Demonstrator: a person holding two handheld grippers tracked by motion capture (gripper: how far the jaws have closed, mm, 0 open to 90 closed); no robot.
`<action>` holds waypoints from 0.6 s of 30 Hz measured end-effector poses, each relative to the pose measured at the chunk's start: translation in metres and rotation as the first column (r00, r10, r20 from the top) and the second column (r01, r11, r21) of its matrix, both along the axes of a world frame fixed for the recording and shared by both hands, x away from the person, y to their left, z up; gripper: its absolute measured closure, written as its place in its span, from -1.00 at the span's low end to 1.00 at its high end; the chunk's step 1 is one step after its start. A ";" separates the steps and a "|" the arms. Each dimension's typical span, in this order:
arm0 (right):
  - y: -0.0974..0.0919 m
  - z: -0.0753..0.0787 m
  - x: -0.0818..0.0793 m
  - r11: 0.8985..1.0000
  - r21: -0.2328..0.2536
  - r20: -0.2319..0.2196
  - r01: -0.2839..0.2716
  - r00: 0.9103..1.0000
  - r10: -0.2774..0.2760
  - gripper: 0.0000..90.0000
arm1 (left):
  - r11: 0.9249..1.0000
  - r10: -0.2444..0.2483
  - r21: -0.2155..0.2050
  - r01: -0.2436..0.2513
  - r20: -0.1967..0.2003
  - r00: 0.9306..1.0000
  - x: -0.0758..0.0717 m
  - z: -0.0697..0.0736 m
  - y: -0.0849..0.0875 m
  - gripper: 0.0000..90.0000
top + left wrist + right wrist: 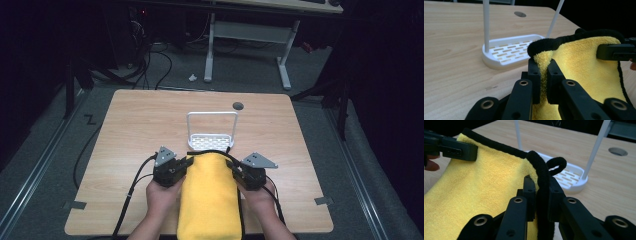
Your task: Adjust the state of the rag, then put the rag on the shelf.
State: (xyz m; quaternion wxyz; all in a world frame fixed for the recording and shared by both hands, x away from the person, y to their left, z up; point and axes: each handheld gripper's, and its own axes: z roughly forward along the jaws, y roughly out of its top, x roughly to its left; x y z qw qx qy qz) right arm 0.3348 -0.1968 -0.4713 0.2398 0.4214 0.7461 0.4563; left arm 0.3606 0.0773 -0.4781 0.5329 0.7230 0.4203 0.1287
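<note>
A yellow towel [209, 197] with a black hem hangs stretched between both grippers and runs down past the table's front edge. My left gripper [186, 165] is shut on its far left corner; the left gripper view shows the yellow towel [584, 67] pinched between the left gripper's [544, 65] jaws. My right gripper [235, 170] is shut on the far right corner, where the black hem [541, 173] and a small loop sit between the right gripper's [541, 182] jaws. A white rack [212, 132] with a slotted base and a tall hoop handle stands just beyond the towel.
The wooden table [135, 130] has a round cable hole [238, 105] behind the rack. Cables trail from both grippers over the table's front edge. Tape marks sit at the front corners. A white desk frame [248, 35] stands on the floor beyond.
</note>
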 end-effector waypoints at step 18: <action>0.001 0.039 0.008 0.999 0.039 0.115 0.014 0.993 -0.018 0.80 | 0.998 0.033 -0.051 -0.027 0.110 0.993 0.011 0.038 0.006 0.88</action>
